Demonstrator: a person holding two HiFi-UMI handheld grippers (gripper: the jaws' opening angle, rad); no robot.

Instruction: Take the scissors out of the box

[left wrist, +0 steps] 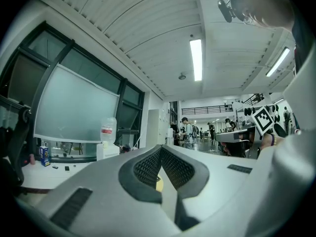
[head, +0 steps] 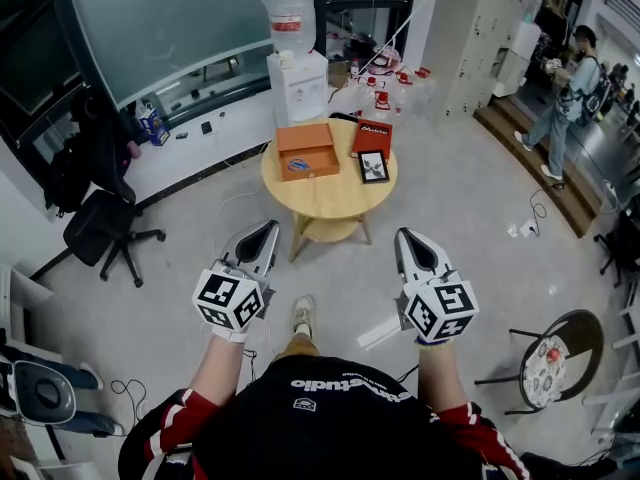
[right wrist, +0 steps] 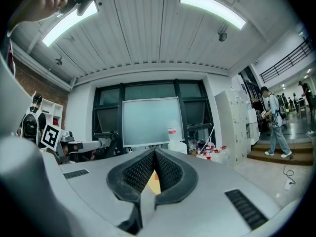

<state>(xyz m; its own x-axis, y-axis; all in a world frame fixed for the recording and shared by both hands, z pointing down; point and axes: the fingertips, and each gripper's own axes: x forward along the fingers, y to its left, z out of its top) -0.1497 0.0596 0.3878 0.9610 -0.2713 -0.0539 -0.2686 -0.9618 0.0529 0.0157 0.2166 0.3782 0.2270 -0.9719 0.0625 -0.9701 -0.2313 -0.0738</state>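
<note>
Left gripper [head: 265, 231] and right gripper [head: 405, 236] hung closed, empty, before the round table [head: 330, 204] — scissors [head: 298, 165] inside the orange box [head: 307, 150], red book [head: 373, 135] beside it.

Bright, even indoor light from ceiling strip lights [left wrist: 196, 58], which blow out to white glare. Head view is sharp, with only a soft shadow under the table [head: 322, 204]. Both gripper views have heavy fisheye: bowed ceiling lines, black corners. Left gripper [left wrist: 161, 148] and right gripper [right wrist: 154, 152] sit close to the lens and are slightly soft.
</note>
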